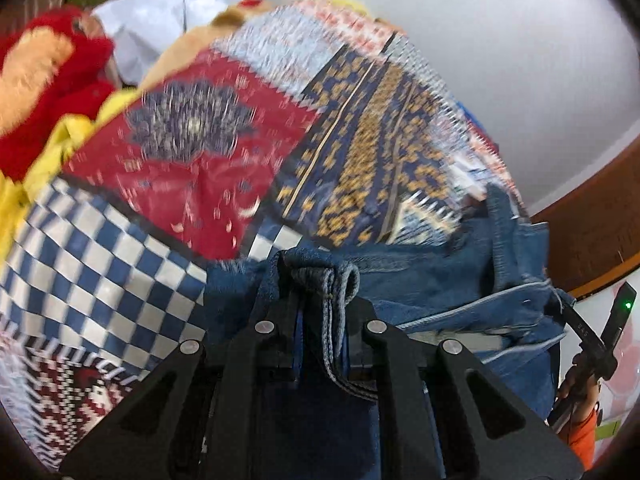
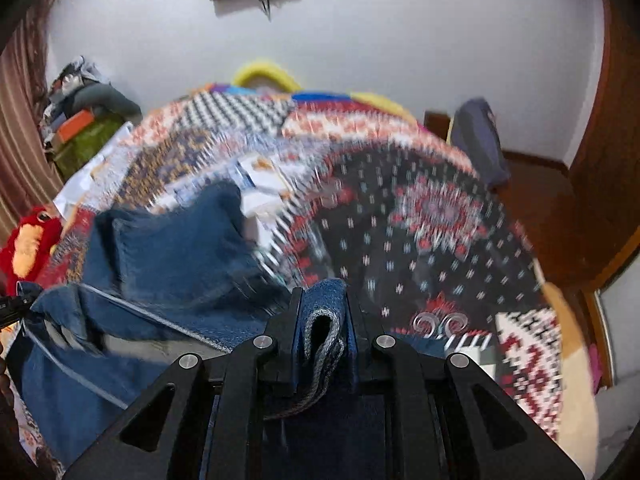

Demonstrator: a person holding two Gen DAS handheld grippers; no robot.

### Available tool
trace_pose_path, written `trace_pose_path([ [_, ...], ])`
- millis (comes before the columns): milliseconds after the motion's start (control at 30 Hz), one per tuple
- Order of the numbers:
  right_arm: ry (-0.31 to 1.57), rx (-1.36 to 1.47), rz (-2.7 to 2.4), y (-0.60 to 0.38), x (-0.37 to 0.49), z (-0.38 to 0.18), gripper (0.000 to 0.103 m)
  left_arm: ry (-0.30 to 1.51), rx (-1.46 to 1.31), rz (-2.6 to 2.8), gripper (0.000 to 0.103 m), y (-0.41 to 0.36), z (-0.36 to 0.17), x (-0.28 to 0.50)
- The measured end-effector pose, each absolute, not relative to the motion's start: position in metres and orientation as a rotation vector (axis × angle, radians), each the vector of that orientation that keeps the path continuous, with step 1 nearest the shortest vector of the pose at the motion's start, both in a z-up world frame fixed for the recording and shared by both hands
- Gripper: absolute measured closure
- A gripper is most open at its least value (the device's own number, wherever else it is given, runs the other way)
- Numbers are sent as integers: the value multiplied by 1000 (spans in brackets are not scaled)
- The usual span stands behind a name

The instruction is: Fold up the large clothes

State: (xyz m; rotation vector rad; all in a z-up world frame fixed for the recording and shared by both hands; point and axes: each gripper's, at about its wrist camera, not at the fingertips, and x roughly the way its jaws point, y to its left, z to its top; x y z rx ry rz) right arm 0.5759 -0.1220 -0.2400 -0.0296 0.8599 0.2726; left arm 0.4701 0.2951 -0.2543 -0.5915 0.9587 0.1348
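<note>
A pair of blue denim jeans (image 1: 460, 280) hangs between my two grippers above a patchwork quilt (image 1: 192, 152) on a bed. My left gripper (image 1: 320, 280) is shut on a folded denim edge with a thick seam. My right gripper (image 2: 322, 300) is shut on another bunched denim edge. In the right wrist view the rest of the jeans (image 2: 168, 264) droops to the left, above the quilt (image 2: 420, 220). The right gripper shows at the far right of the left wrist view (image 1: 592, 340). Both views are motion-blurred.
A red and orange plush toy (image 1: 48, 64) and yellow cloth (image 1: 60, 148) lie at the quilt's left edge. A white sheet (image 1: 160, 20) lies behind. A dark garment (image 2: 478, 140) sits at the bed's far right. Boxes and clutter (image 2: 80, 120) stand at left. White wall behind.
</note>
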Motion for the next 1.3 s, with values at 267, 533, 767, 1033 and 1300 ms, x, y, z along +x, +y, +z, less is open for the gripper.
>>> trace_pose_path([
  [267,864,10,325,-143,565,-239,88,1000,-505,159,84,284,-271,470],
  [533,727,-240,15,-179,529,-204,87,1058,-646,140,83,302,-277,468],
  [767,752,-199,92,-207,489,-183,87,1053,-540,152,74,289,-231,451],
  [1033,769,-108,268,-178,457,-166,87,879,-229,284,18,265,-157,420],
  [1300,818,-167,417,-112,452,-177,87,985,-42,135,3,231,-176,404],
])
